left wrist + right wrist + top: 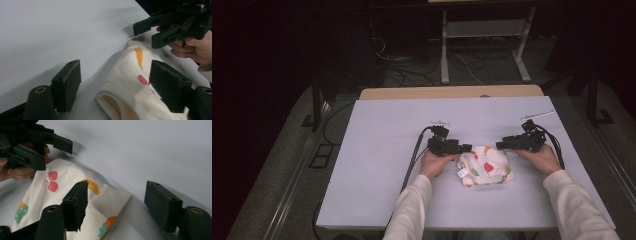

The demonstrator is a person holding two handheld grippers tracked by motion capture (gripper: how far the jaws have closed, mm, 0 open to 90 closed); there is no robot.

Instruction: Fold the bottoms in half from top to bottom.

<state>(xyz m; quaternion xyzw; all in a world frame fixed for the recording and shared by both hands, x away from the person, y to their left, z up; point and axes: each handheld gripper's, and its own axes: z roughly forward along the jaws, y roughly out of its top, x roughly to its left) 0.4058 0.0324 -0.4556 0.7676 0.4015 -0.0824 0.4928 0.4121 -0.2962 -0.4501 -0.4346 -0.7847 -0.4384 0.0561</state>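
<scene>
A folded white cloth (486, 166) printed with fruit lies flat on the pale grey table (377, 165), slightly right of centre and toward the person's edge. The person's two hands come in from the near edge and bracket it.

Left gripper (460, 148): held level at the cloth's upper left corner, jaws pointing toward the other gripper. In the left gripper view the left gripper (113, 83) has its jaws apart. One jaw stands over bare table; the other stands over the cloth (130, 82) near a red print. The rolled, folded edge of the cloth lies between them. No pad presses on the fabric, so the tool is released. A black cable (412, 160) trails from it back across the table.

Right gripper (504, 144): held level at the cloth's upper right corner, jaws pointing toward the left gripper. In the right gripper view the right gripper (117, 203) has its jaws apart. One jaw stands over the cloth (67, 180) beside a yellow print; the other stands over bare table. A folded corner of the cloth lies between the jaws, ungripped. This tool is also released.

The two sets of jaw tips face each other across the cloth's far edge, near but apart.
</scene>
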